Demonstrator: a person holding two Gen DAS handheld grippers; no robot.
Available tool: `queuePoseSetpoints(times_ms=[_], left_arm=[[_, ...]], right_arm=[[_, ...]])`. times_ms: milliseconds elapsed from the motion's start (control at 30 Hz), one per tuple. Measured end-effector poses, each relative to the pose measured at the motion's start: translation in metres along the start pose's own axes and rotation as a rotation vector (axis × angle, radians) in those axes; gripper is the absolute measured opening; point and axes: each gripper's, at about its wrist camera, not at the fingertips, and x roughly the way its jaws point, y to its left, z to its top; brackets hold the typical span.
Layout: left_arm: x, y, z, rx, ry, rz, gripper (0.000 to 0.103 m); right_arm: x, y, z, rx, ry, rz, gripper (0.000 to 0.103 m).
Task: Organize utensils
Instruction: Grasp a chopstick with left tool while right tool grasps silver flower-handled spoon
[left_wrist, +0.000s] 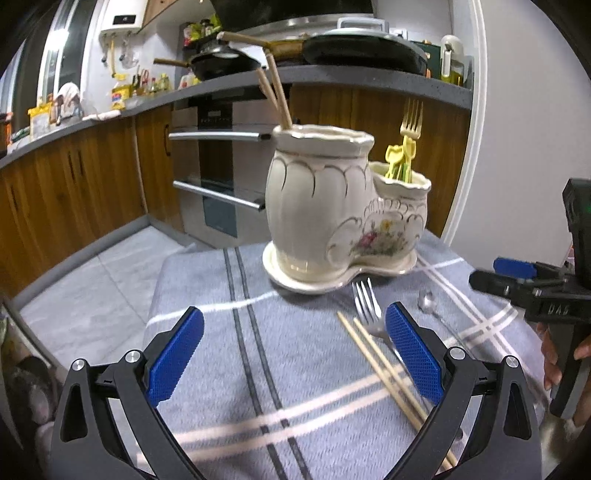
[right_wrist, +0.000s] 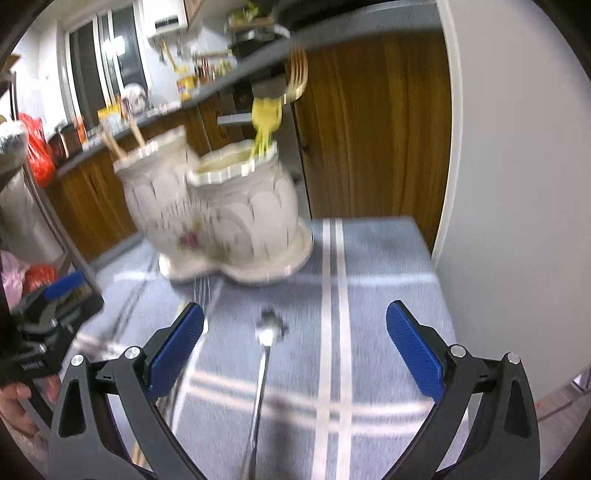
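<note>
Looking down both grippers, you've got the cream ceramic holder (left_wrist: 332, 206) sitting on its own saucer-like base at the far end of the grey striped cloth (left_wrist: 207, 354). It has two pots joined together: the taller one has a pair of chopsticks in the holder (left_wrist: 275, 96) leaning out of it, and the shorter one carries a gold fork (left_wrist: 410, 120) plus some yellow-green plastic utensils (left_wrist: 400, 158).

Your left gripper (left_wrist: 295, 354) has its blue pads spread wide with nothing clamped. Just in front of its right-hand pad lie a silver fork (left_wrist: 365, 306), tines toward the holder, and two loose chopsticks (left_wrist: 373, 354) running diagonally back under that finger.

Your right gripper (right_wrist: 295, 354) is also wide apart, nothing pinched. A small silver spoon (right_wrist: 267, 332) lies on the cloth roughly midway between its pads, bowl end toward the holder, handle running back toward the camera. Neither pad touches it. That view is pretty motion-blurred, so the finer detail on the spoon is mush.

From the left wrist view you can see the right gripper coming in from the right edge, with the same spoon near its tip. The kitchen counter (left_wrist: 332, 77) with pans sits behind everything.
</note>
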Motion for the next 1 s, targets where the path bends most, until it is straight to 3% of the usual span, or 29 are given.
queuePoseSetpoints(times_ms=[167, 267, 367, 500, 633, 800, 1000], left_arm=[[0.000, 0.003, -0.006, -0.030, 0.046, -0.008, 0.098], [0.001, -0.002, -0.011, 0.002, 0.067, 0.016, 0.098], [0.004, -0.006, -0.015, 0.022, 0.088, 0.028, 0.098], [0.009, -0.007, -0.019, 0.023, 0.117, 0.026, 0.098], [0.011, -0.011, -0.021, 0.040, 0.130, 0.035, 0.098], [0.014, -0.017, -0.022, 0.050, 0.150, 0.033, 0.098], [0.013, -0.031, -0.018, 0.063, 0.152, 0.015, 0.095]], right_arm=[[0.003, 0.011, -0.013, -0.077, 0.050, -0.024, 0.098], [0.008, 0.019, -0.018, -0.117, 0.081, -0.025, 0.095], [0.014, 0.021, -0.020, -0.124, 0.112, -0.025, 0.082], [0.022, 0.027, -0.023, -0.150, 0.148, -0.020, 0.054], [0.028, 0.036, -0.026, -0.191, 0.175, -0.014, 0.034], [0.029, 0.038, -0.026, -0.191, 0.171, -0.003, 0.008], [0.024, 0.028, -0.021, -0.140, 0.135, 0.043, 0.003]])
